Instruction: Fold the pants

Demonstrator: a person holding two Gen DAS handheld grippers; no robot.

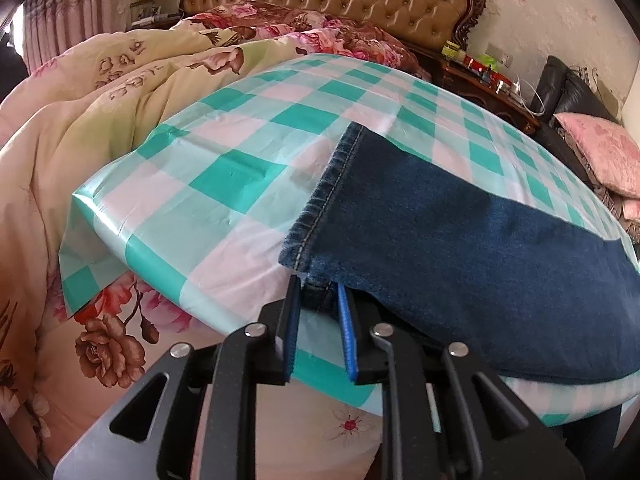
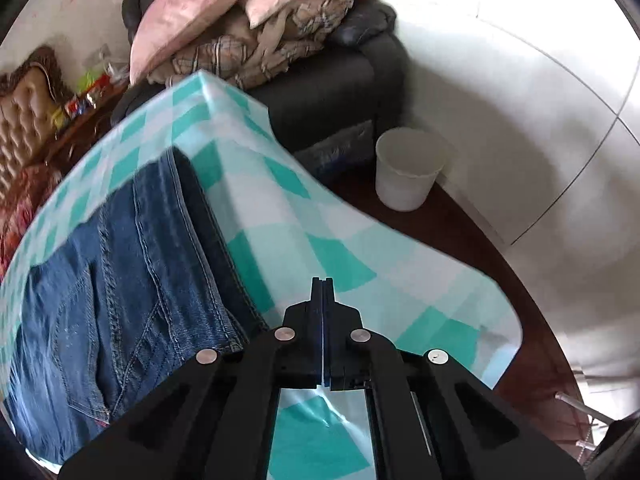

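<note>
The left gripper (image 1: 318, 288) had its fingers spread around the hem corner of the jeans (image 1: 460, 248), while the right gripper (image 2: 322, 284) was pressed closed with the jeans off to its left side.

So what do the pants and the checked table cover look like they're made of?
Pants: blue denim, matte, judging by the twill weave, contrast stitching and frayed hem.
Checked cover: probably thin plastic or vinyl sheeting; it is glossy, with sharp creases and shiny highlights at the folded edge, though coated fabric can't be ruled out.
</note>
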